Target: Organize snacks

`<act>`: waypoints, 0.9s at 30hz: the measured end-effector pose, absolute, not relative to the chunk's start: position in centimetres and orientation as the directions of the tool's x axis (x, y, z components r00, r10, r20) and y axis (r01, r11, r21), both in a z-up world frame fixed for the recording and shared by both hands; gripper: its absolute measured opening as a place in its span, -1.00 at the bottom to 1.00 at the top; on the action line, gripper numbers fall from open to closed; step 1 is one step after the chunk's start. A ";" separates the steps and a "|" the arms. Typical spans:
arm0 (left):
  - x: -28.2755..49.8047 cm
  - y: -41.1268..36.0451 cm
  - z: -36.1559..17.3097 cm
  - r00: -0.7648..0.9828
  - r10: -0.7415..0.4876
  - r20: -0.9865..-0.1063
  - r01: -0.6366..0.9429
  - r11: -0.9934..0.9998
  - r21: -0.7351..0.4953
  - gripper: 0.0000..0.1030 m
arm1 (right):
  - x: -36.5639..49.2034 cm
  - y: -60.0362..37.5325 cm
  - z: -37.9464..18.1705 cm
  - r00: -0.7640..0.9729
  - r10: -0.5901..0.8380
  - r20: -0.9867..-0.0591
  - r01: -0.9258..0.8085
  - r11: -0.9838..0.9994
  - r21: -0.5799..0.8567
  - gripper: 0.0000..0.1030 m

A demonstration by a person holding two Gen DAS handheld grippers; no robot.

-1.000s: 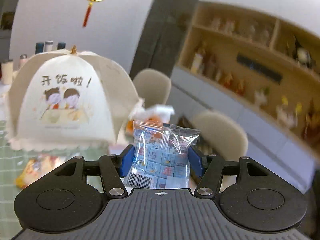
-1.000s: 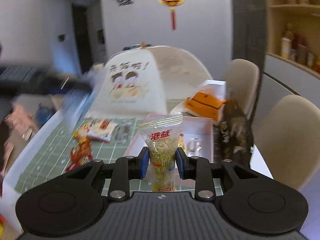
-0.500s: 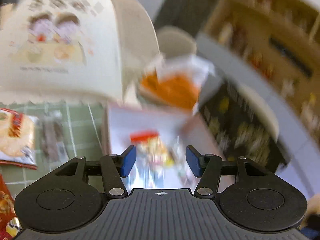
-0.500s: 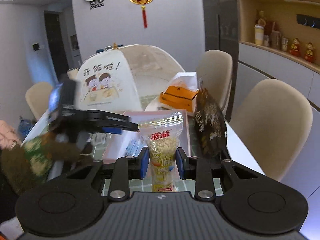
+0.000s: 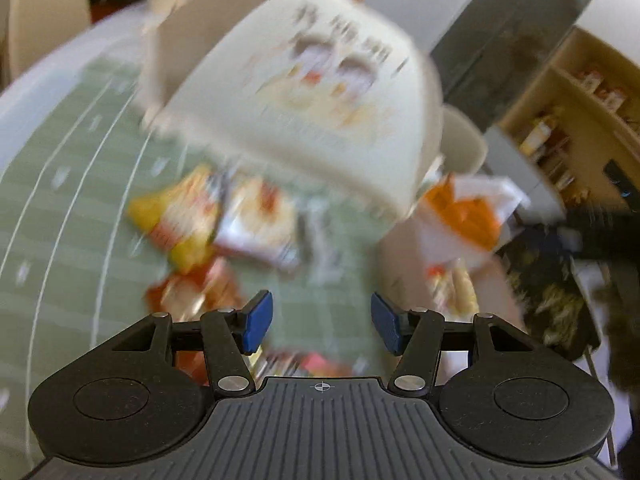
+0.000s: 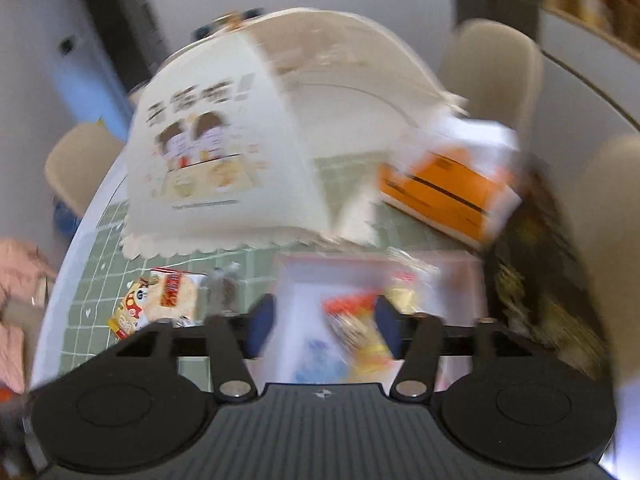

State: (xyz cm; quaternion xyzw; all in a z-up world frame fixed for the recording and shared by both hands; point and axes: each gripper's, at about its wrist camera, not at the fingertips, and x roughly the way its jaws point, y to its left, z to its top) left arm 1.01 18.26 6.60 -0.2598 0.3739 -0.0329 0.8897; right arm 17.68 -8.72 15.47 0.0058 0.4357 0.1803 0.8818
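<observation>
With jaws just opening, snack packet (image 6: 356,332) sits between right gripper (image 6: 324,326) pads.

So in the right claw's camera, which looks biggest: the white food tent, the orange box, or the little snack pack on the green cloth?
1. White food tent, by far the biggest.
2. Orange box.
3. Snack pack, smallest.
The picture is blurry, and the pack sits nearer the camera than the box, so those two are less sure.

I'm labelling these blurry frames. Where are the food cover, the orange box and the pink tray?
food cover (image 6: 208,152): right wrist view, printed front panel.
orange box (image 6: 444,196): right wrist view, orange top face.
pink tray (image 6: 468,276): right wrist view, right wall.
</observation>
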 end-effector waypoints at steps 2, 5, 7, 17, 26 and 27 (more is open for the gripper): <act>0.0 18.6 5.5 0.686 -0.268 -0.676 -0.140 0.864 -0.484 0.17 | 19.7 -4.6 14.1 0.500 0.376 -0.780 -0.374 0.906 0.197 0.32; -1.5 18.7 4.8 0.644 -0.306 -0.701 -0.094 0.878 -0.469 0.16 | 22.3 1.5 10.8 0.424 0.403 -0.811 -0.417 0.882 0.221 0.31; -2.2 18.6 4.5 0.622 -0.325 -0.712 -0.065 0.885 -0.461 0.16 | 24.0 4.2 8.4 0.424 0.345 -0.837 -0.411 0.897 0.161 0.31; -4.8 17.7 3.6 0.550 -0.387 -0.740 -0.006 0.884 -0.467 0.14 | 23.6 7.9 3.1 0.335 0.250 -0.909 -0.490 0.870 0.058 -0.24; -2.8 21.6 4.8 0.628 -0.195 -0.754 -0.227 0.880 -0.417 0.08 | 12.6 5.5 4.3 0.236 0.375 -0.896 -0.617 0.770 0.159 -0.31; -2.2 22.1 5.1 0.638 -0.169 -0.751 -0.249 0.878 -0.409 0.08 | 11.4 4.9 4.5 0.236 0.384 -0.892 -0.614 0.771 0.169 -0.31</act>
